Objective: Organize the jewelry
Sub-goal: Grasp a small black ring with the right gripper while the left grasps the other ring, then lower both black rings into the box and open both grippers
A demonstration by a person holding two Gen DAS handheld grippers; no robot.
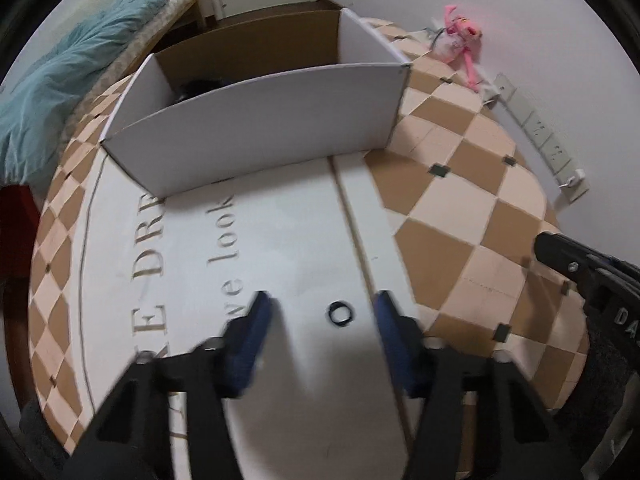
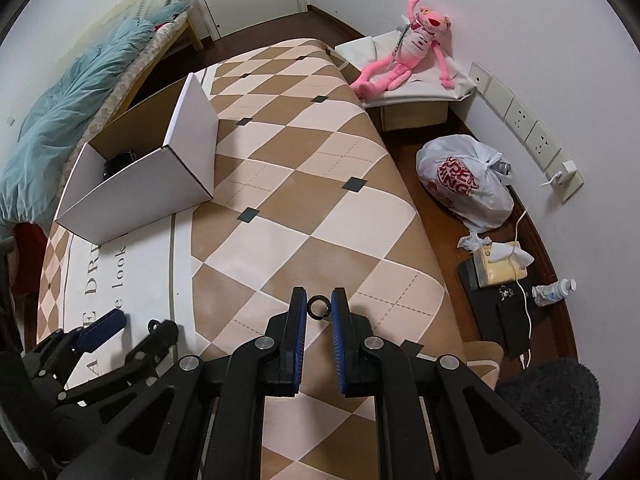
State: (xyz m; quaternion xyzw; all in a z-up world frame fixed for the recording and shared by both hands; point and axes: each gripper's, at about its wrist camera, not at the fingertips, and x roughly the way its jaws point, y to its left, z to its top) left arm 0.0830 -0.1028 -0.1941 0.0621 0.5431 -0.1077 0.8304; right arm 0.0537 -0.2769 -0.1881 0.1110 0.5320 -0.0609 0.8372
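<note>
A small black ring lies on the white lettered part of the checkered mat. It sits between the blue pads of my left gripper, which stand apart from it, so this gripper is open. In the right wrist view my right gripper is shut on a second black ring, held at its fingertips just above the mat. That view also shows the left gripper at lower left with its ring. An open white cardboard box stands further back, with a dark object inside.
A bed with a teal blanket lies at left. On the wooden floor to the right of the mat are a tied plastic bag, a tissue box and a bottle. A pink plush toy sits by the wall.
</note>
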